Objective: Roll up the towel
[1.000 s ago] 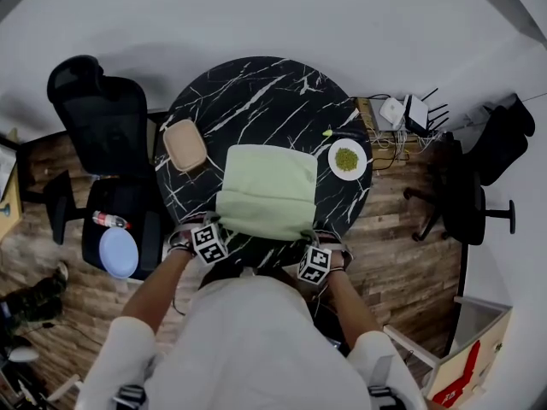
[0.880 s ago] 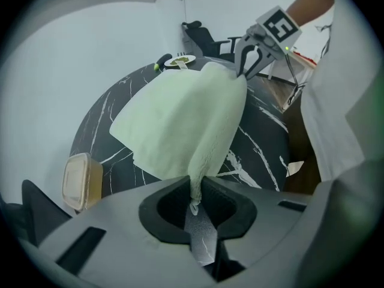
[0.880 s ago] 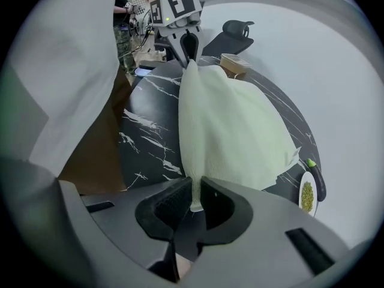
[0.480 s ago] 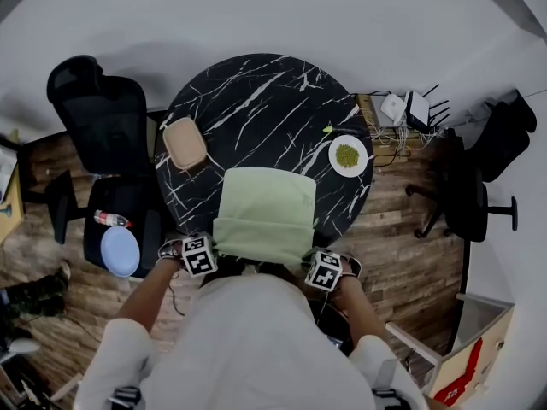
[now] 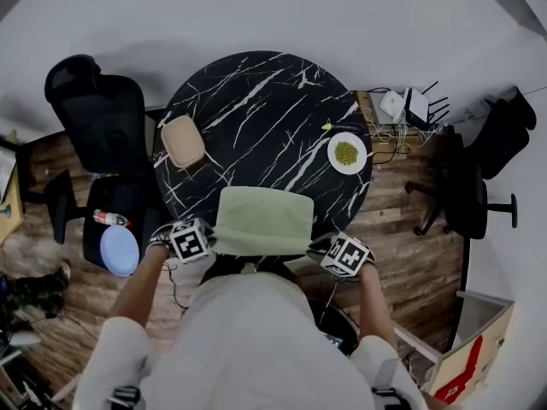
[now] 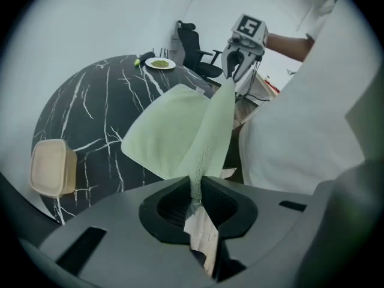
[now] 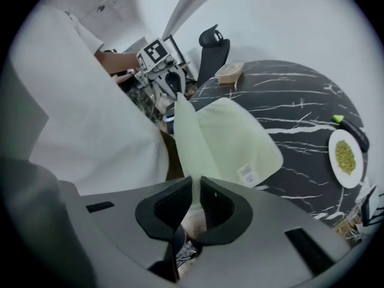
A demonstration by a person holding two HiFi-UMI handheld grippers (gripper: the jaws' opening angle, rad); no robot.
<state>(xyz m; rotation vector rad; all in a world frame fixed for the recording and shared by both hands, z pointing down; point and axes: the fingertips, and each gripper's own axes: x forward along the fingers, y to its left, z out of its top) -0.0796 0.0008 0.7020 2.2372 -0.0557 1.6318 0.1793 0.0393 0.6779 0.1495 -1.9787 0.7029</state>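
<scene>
The left gripper (image 6: 195,198) and right gripper (image 7: 193,201), each pinching a corner of the green towel (image 5: 261,220), have lifted it back over the marble table's (image 5: 256,101) near edge, the right jaws having just tightened, so rolling has yet to start.

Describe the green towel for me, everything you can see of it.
The towel is pale green, soft cloth, folded into a rectangle, with a small white label near one edge. Its near edge is lifted and stretched between the left gripper and the right gripper, each pinching a corner; the right gripper's fingers have just eased open slightly with cloth between them. The far part sags onto the black marble table.
</scene>
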